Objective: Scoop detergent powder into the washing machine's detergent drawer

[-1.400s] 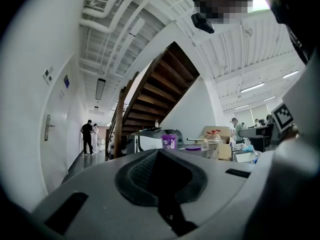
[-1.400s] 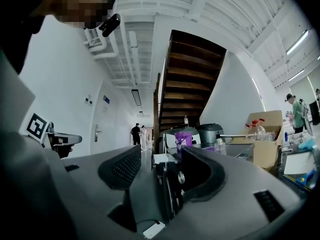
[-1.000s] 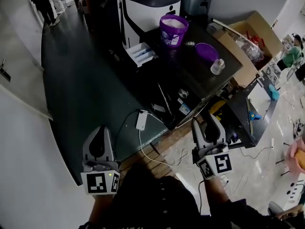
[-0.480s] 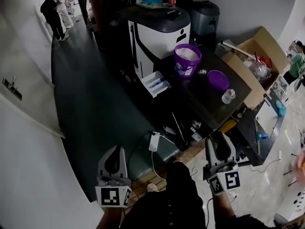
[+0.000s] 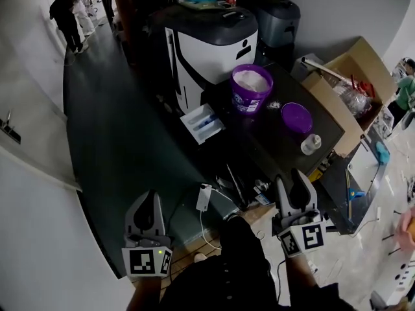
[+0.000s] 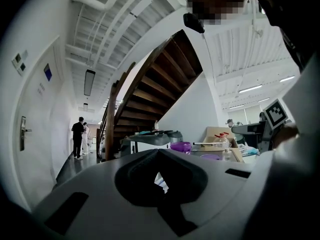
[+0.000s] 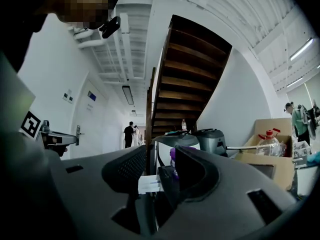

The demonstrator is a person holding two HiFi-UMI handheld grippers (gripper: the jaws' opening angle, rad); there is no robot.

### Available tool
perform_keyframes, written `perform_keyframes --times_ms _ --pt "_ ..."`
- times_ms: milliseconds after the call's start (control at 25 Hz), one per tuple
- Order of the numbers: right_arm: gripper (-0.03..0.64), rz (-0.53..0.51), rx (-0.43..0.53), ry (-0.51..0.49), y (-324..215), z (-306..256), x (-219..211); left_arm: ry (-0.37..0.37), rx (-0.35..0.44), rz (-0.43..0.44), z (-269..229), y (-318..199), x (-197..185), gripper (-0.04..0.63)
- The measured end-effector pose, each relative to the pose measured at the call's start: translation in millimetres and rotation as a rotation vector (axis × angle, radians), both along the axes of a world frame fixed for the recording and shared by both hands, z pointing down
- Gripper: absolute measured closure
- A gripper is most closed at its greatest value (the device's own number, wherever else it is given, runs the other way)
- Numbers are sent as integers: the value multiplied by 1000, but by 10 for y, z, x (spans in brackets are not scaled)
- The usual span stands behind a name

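Observation:
The white and black washing machine (image 5: 214,41) stands at the back, its white detergent drawer (image 5: 202,123) pulled open at the lower front. On the black table (image 5: 272,154) beside it sits an open purple tub (image 5: 251,86) of white powder, with its purple lid (image 5: 297,117) and a small clear cup (image 5: 311,144) nearby. My left gripper (image 5: 151,194) (image 6: 159,151) is shut and empty, low by my body. My right gripper (image 5: 290,177) (image 7: 161,149) is open with nothing between its jaws, short of the table's near edge. Past its jaws I see the drawer (image 7: 149,184) and the tub (image 7: 172,159).
An open cardboard box (image 5: 350,76) with bottles stands right of the table. Cables and a white charger (image 5: 203,198) lie on the floor by the table's near corner. Two people (image 5: 65,8) stand far down the hallway. A wooden staircase (image 7: 190,79) rises behind the machine.
The head view has swung, so the machine, tub and table now sit lower and more central in the frame. Both grippers stay low near my body.

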State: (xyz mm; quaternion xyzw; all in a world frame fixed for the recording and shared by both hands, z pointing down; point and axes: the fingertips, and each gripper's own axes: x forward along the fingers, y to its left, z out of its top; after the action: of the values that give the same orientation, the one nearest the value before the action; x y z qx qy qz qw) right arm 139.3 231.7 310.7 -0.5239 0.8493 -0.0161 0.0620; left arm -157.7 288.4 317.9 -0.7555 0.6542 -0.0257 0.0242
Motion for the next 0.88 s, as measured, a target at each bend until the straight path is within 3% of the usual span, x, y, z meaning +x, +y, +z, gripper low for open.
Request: perform_keyframes --times_ms 520,880 --pt "437 -59 -32 -17 -1546 -379 544 -18 54 -86 -620 -1414 517 588" --pt "440 -114 -73 56 -2093 -461 619 -29 50 -155 -945 -1750 615 588"
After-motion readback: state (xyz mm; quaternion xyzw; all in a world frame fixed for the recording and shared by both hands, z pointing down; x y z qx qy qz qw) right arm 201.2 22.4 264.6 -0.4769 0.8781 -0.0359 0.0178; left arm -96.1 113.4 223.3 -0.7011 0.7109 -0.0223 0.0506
